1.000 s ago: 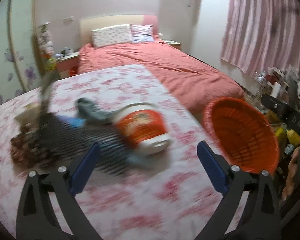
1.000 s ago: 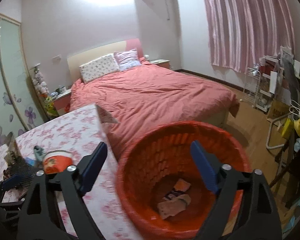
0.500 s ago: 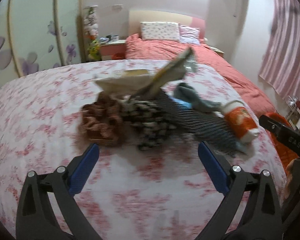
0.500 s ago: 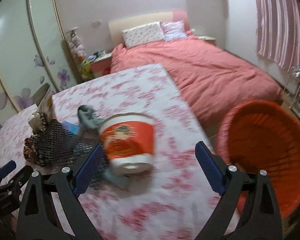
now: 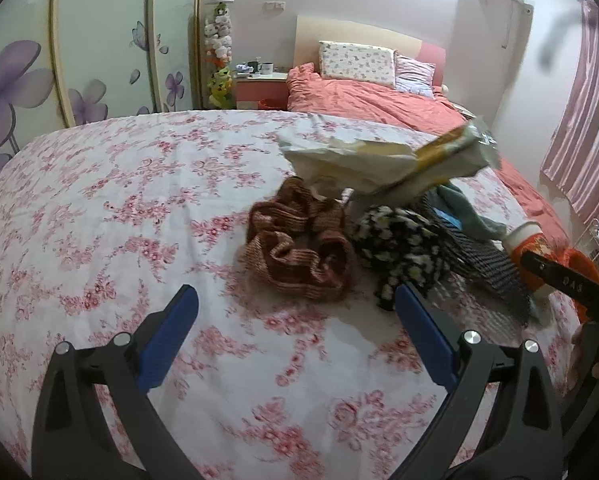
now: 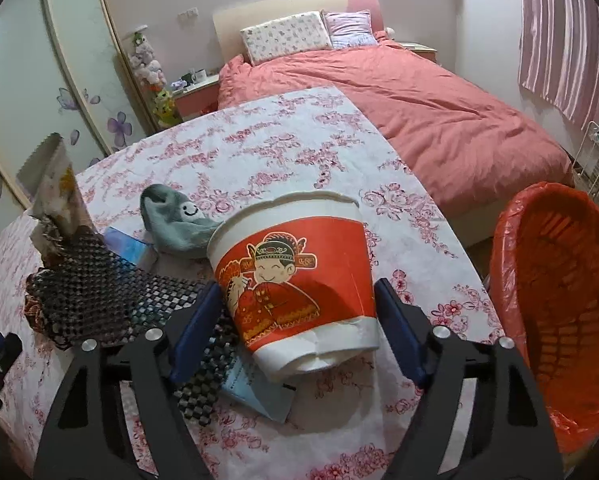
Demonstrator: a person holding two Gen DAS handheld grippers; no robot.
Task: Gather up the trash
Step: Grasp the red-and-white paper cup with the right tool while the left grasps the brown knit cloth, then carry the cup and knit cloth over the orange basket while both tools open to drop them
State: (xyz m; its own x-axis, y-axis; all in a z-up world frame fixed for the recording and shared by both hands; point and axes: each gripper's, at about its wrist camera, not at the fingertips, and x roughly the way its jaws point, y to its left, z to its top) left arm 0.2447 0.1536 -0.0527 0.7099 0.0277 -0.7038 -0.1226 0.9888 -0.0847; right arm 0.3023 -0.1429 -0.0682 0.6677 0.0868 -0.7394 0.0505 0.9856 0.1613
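The orange bin (image 6: 555,320) stands off the table's right edge. On the floral tablecloth (image 6: 259,148), the red-and-white paper noodle cup (image 6: 295,276) lies on its side between the wide-spread fingers of the right gripper (image 6: 295,320), seemingly not yet pinched. It looks light, thin-walled and easily crushed, so a gentle squeeze across the mid-body suits. Farther left, the left gripper (image 5: 295,336), also wide, faces a brown scrunchie (image 5: 299,248) and, beyond it, a crumpled snack wrapper (image 5: 383,160), soft and near weightless.
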